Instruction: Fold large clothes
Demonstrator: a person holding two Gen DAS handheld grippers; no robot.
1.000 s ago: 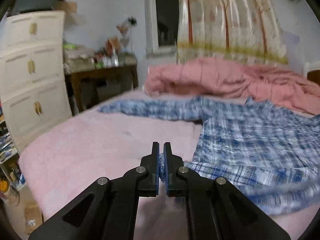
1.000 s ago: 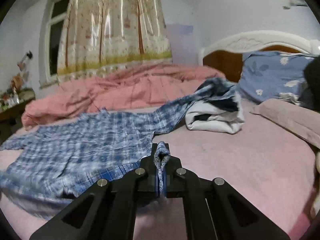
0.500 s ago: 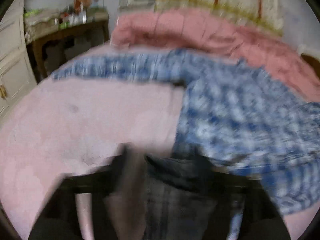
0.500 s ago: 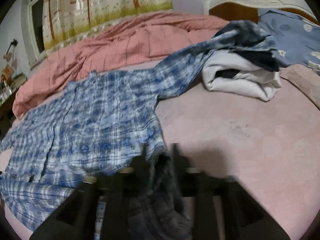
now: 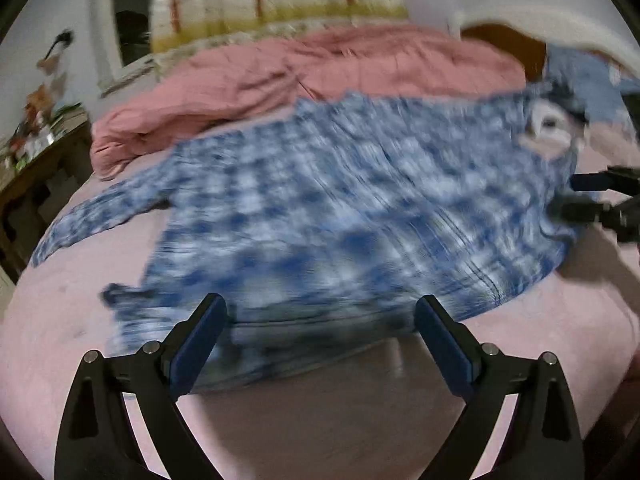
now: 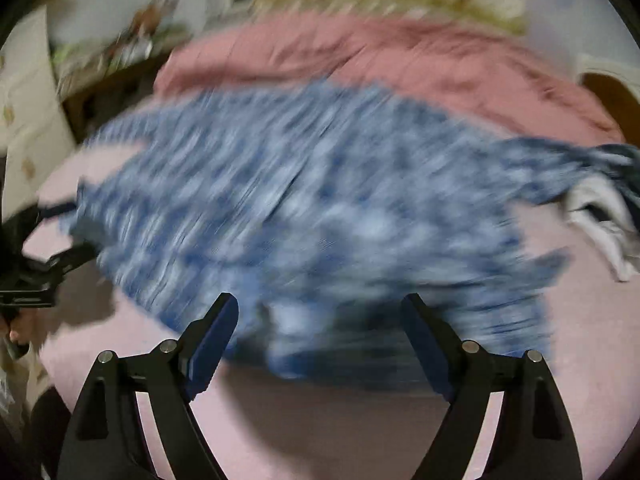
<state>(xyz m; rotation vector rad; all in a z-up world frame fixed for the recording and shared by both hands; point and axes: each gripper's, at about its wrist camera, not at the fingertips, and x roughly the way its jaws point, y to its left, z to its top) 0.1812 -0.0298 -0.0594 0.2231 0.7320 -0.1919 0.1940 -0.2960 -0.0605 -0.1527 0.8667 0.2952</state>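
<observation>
Both grippers stand wide apart at the jaws, and the jaws of each have just been opening. The left gripper (image 5: 320, 312) tilts down toward the bed, its two black fingers with dark blue pads (image 5: 200, 336) spread to either side of the near hem of the blue-and-white plaid flannel shirt (image 5: 340, 200); the pads press on nothing, and the cloth lies loose beyond and between them. The right gripper (image 6: 320, 312) points down in the same way, its blue pads (image 6: 212, 332) clear of the fabric, with the shirt's (image 6: 300, 208) lower edge lying just past the fingertips.

In the right wrist view the left gripper shows at the far left edge, near the shirt's side, with part of a hand (image 6: 16, 332) below it. In the left wrist view the right gripper (image 5: 592, 196) shows at the far right, beside the shirt's other side.

The shirt lies spread flat on the pale pink fleece bed cover (image 5: 60, 340), one sleeve stretched out to the left, the other reaching toward a folded white and dark garment (image 6: 600, 216). Behind it a rumpled salmon-pink quilt (image 5: 320, 64) is heaped along the bed. Both views are heavily blurred.
</observation>
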